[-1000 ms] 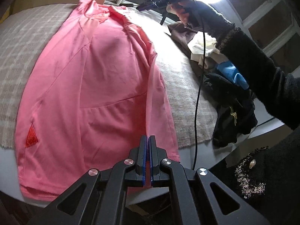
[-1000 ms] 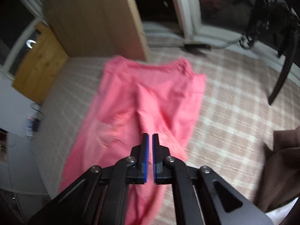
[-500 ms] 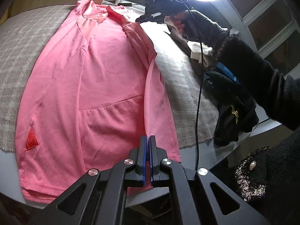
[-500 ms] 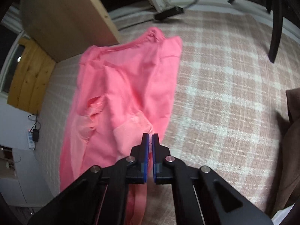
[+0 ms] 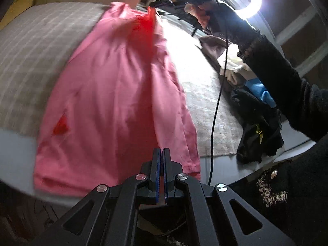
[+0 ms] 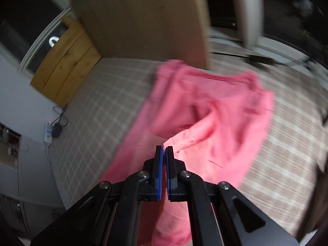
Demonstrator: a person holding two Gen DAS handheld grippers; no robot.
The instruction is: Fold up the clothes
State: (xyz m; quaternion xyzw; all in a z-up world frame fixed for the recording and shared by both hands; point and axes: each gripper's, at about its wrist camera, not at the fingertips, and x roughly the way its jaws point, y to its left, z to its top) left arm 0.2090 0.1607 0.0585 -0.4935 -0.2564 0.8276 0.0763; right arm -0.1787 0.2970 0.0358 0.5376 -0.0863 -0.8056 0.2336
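Both my jaws pinch the pink shirt (image 5: 114, 94), one side lifted lengthwise off the surface (image 5: 30, 47); folding remains unfinished.

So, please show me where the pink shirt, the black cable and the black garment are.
pink shirt (image 5: 114, 102), left wrist view, middle of its body.
black cable (image 5: 217, 106), left wrist view, hanging stretch.
black garment (image 5: 258, 137), left wrist view, near its yellow mark.

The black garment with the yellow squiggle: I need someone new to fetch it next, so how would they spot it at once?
Start at the checked blanket on the bed where the pink shirt lies. Go to the heap of clothes by the blanket's right edge. The black garment is the nearest of the heap, hanging over the corner, the only one with small wavy yellow lines.
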